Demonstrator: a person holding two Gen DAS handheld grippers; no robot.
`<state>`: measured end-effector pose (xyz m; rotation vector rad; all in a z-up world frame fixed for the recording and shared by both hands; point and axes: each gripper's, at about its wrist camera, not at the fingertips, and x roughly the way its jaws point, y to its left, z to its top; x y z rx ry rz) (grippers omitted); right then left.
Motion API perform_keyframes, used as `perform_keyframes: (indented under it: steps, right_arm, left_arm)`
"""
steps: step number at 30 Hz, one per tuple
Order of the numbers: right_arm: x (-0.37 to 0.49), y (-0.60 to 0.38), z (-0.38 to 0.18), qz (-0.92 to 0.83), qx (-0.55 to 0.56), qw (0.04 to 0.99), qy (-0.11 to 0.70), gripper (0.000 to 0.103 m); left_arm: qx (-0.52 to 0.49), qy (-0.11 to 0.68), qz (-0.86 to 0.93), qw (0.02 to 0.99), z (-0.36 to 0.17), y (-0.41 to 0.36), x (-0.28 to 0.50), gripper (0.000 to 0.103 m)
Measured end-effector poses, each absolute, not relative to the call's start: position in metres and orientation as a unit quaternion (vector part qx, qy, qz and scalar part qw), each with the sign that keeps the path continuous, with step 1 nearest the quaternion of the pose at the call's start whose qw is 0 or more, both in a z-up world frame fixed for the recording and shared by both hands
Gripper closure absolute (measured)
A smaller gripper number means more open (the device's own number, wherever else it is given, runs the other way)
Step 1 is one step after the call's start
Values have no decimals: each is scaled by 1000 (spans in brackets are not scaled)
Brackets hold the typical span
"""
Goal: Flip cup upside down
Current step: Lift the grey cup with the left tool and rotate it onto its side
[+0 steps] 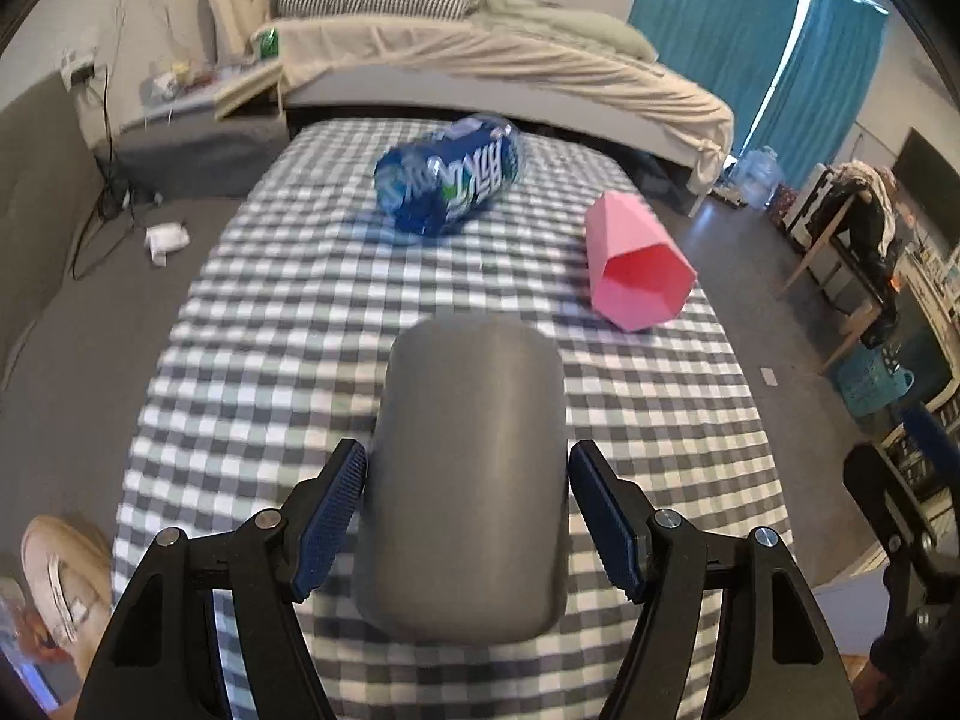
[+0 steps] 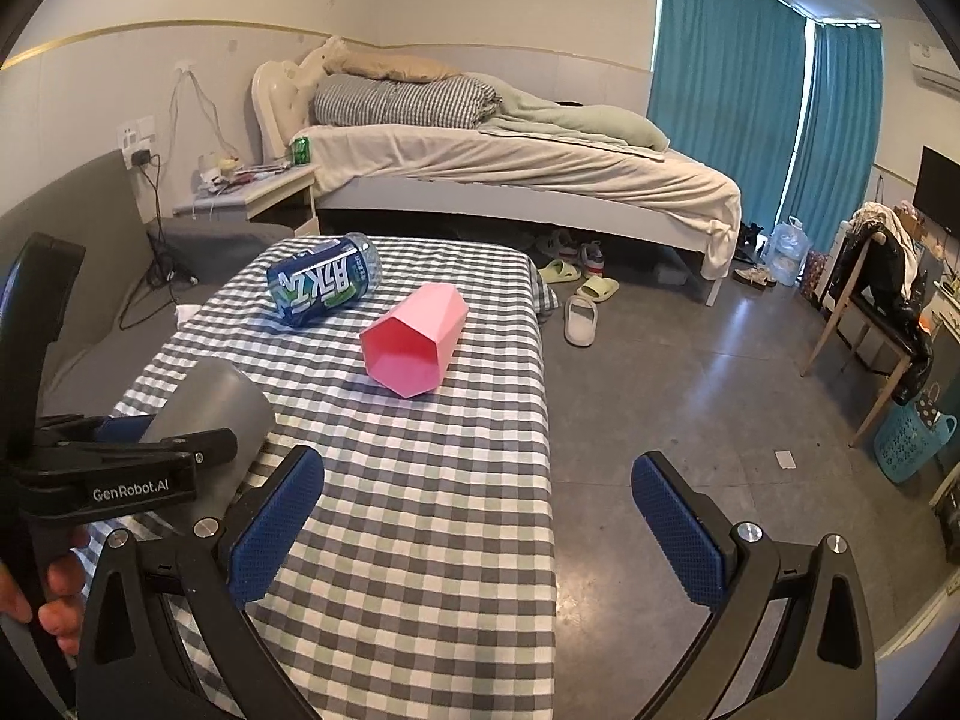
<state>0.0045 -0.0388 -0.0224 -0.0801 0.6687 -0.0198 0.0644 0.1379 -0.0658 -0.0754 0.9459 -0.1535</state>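
1. Table: covered by a grey-and-white checked tablecloth; it carries all three items listed below.
2. Grey cup: sits at the near end of the cloth, between the fingers of the left gripper. The closed, rounded end shows in the right wrist view; the mouth is not visible in either view.
3. Left gripper: the blue pads bracket the cup's sides. A narrow gap shows at each pad, so firm contact cannot be confirmed; whether it grips cannot be told.
4. Right gripper: jaws spread wide, nothing between them, positioned over the table's right edge and the floor.
5. Blue-labelled bottle: lying on its side at the far end of the cloth.
6. Pink faceted cup: lying on its side, mouth toward the cameras, near the right edge, apart from the bottle.
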Motion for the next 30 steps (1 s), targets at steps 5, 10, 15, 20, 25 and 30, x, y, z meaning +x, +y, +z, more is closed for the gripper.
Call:
perform_keyframes:
  steps: [5, 10, 15, 20, 25, 30]
  right_arm:
    - [12, -41, -26, -13, -35, 944, 329, 0]
    - [10, -44, -24, -16, -24, 945, 325, 0]
    - [-7, -46, -7, -19, -14, 958, 284, 0]
    - [-28, -44, 10, -36, -4, 967, 251, 0]
    - [-45, -28, 12, -41, 5, 966, 255, 0]
    - [-48, 9, 4, -25, 5, 960, 279, 0]
  left_arm:
    - [-17, 445, -93, 890, -64, 136, 60, 24]
    - [-7, 435, -98, 895, -53, 134, 45, 20]
    - [11, 400, -106, 910, -29, 144, 21, 17]
    - [25, 360, -98, 927, -9, 167, -4, 15]
    - [-16, 337, -90, 937, 0, 212, -25, 4]
    - [-40, 328, -43, 943, -2, 250, -26, 4]
